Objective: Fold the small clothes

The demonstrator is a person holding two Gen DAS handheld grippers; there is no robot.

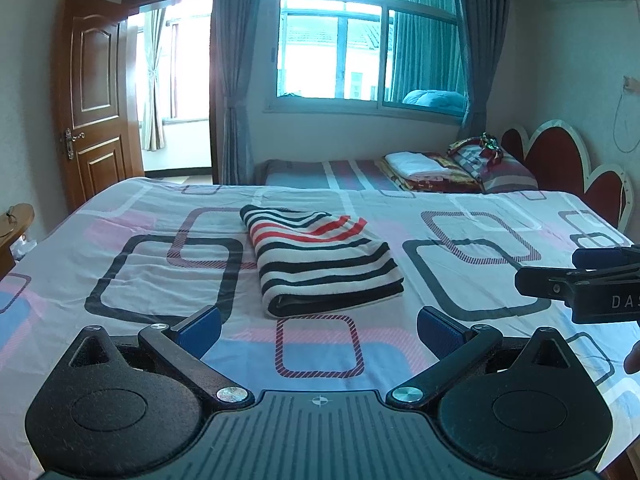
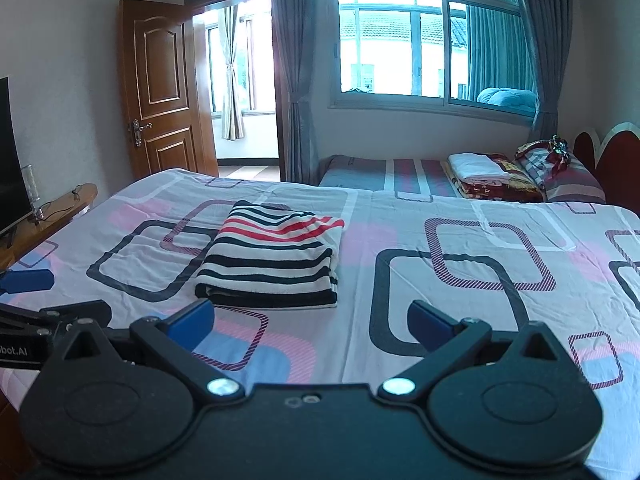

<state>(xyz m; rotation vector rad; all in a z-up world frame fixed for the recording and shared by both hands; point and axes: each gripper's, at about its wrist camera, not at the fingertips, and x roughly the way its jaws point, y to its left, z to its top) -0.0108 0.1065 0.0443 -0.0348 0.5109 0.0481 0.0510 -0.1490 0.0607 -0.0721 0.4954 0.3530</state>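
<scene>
A striped garment (image 1: 320,258) in black, white and red lies folded into a compact rectangle on the patterned bedsheet (image 1: 120,248); it also shows in the right wrist view (image 2: 272,256). My left gripper (image 1: 319,330) is open and empty, held just short of the garment's near edge. My right gripper (image 2: 310,322) is open and empty, a little back from the garment and to its right. The right gripper's fingers (image 1: 560,280) show at the right edge of the left wrist view. The left gripper's fingers (image 2: 28,282) show at the left edge of the right wrist view.
A second bed (image 1: 344,172) stands behind, with folded bedding (image 1: 424,166) and a pillow (image 1: 492,164) by a red headboard (image 1: 560,160). A wooden door (image 1: 96,92) stands open at the left. A TV (image 2: 8,152) sits on a wooden stand (image 2: 52,212) left of the bed.
</scene>
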